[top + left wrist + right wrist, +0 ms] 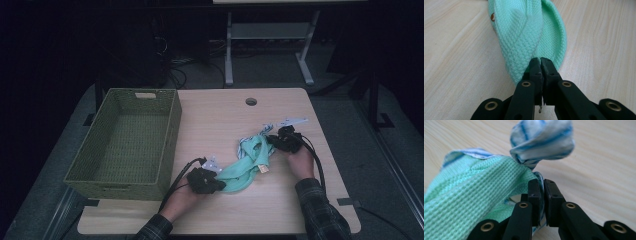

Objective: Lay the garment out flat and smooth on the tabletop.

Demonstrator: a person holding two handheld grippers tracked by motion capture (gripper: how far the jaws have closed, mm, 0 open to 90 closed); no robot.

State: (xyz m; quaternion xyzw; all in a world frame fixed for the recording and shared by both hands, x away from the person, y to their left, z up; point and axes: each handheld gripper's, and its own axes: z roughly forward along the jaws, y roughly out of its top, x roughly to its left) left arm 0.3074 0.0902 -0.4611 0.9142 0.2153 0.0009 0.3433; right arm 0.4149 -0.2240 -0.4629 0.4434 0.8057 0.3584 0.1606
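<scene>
A mint green knitted garment [245, 167] with a blue-and-white striped lining lies bunched on the wooden table [220, 120]. My left gripper [223, 186] is shut on its near-left edge; in the left gripper view the jaws pinch the green knit [529, 37] at their tips [541, 61]. My right gripper [272, 140] is shut on the far-right end. In the right gripper view the jaws [542, 186] clamp the striped hem, and a striped fold [541, 141] stands up above the green fabric [474, 195]. A small tag [263, 169] hangs from the garment.
A green woven basket [127, 142], with nothing in it, stands at the table's left side. A round cable hole [251, 101] sits near the far edge. Beyond the table are a desk frame [270, 40] and cables on the dark floor.
</scene>
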